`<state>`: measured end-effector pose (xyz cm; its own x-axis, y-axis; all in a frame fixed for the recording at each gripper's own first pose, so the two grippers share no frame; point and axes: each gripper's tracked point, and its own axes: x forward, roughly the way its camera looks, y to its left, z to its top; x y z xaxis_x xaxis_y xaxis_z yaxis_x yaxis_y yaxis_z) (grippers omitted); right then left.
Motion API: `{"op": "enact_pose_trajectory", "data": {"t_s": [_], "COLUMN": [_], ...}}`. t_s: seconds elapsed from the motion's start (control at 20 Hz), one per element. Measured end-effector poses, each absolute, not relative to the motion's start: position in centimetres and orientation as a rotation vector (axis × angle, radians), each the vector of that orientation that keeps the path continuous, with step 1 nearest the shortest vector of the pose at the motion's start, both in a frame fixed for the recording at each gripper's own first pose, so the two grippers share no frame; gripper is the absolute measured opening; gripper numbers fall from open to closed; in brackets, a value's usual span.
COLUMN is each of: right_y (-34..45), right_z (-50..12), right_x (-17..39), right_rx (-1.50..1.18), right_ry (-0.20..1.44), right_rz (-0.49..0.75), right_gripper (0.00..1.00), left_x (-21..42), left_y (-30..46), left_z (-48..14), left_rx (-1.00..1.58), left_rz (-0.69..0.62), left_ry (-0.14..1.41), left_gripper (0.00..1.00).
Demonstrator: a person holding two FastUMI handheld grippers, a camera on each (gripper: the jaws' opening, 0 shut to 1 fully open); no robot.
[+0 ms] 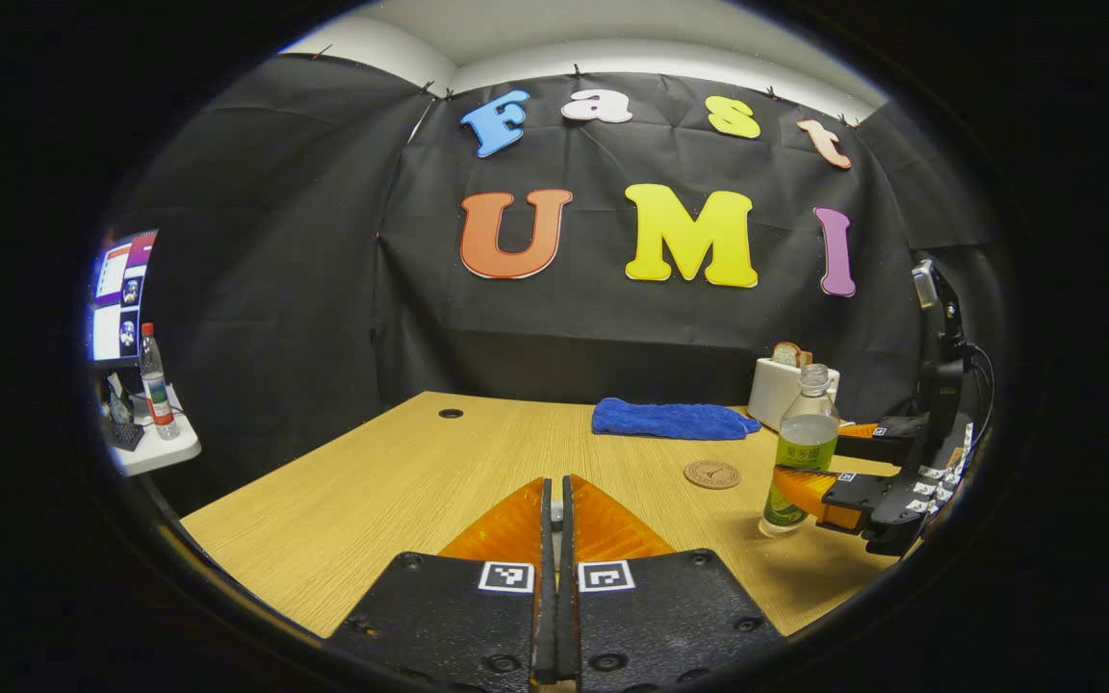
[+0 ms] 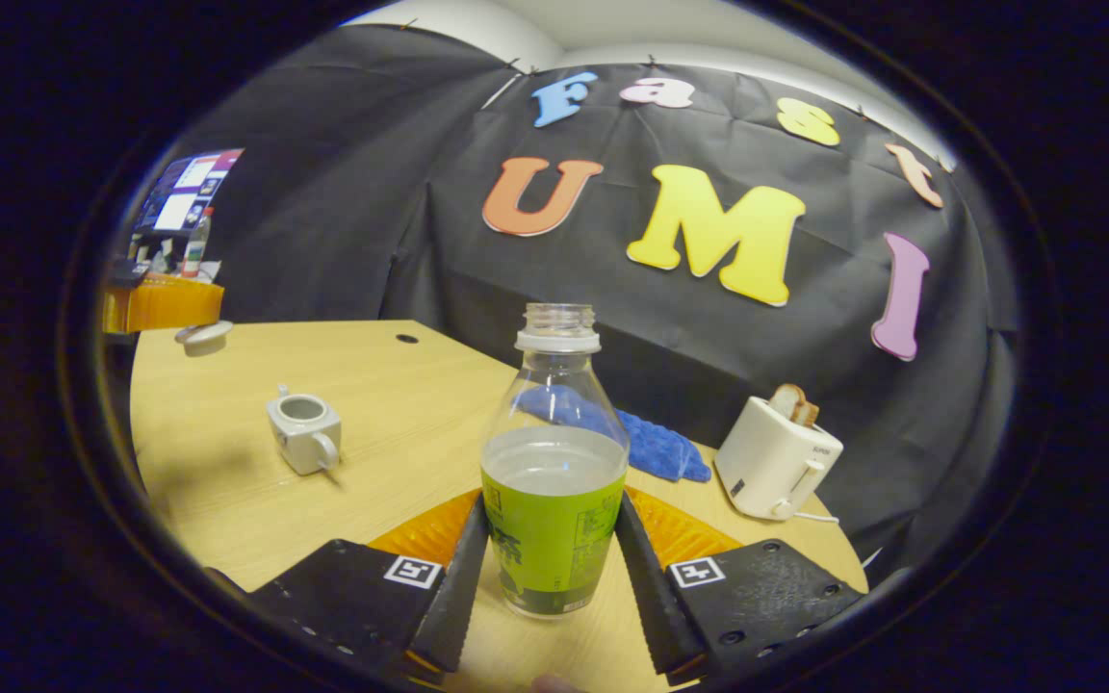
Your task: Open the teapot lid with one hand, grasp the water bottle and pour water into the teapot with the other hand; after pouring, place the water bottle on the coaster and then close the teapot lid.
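Wooden table [image 2: 400,404], uncapped green-labelled water bottle [image 2: 554,481], half full

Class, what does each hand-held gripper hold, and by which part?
Right hand-held gripper: the bottle, by its labelled body. Left hand-held gripper: seemingly the lid, by its top.

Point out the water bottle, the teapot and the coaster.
water bottle [image 2: 554,525]: right gripper view, on its green label.
teapot [image 2: 302,435]: right gripper view, on its body below the open top.
coaster [image 1: 711,474]: left gripper view, on the middle of the disc.
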<state>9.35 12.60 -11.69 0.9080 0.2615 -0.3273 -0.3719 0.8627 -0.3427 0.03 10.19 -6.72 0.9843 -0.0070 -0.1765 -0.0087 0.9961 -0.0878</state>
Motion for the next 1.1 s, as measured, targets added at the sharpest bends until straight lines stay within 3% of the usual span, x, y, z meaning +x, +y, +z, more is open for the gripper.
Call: {"op": "enact_pose_trajectory", "data": {"t_s": [0.5,1.1], "right_y": [14.9,21.3], "right_z": [-9.5,-11.4], "right_x": [13.4,14.8], "right_rx": [-0.948,-1.449], "right_ry": [0.109,-0.111], "right_rz": [0.299,0.375], "right_gripper": [0.71,0.71], "left_x": [0.0,-0.1], "left_y": [13.2,16.8], "left_z": [-7.5,-10.0], "left_rx": [-0.091,-0.125], "left_rz": [0.039,0.093], "left_ry": [0.180,0.210], "left_gripper": [0.03,0.03]}}
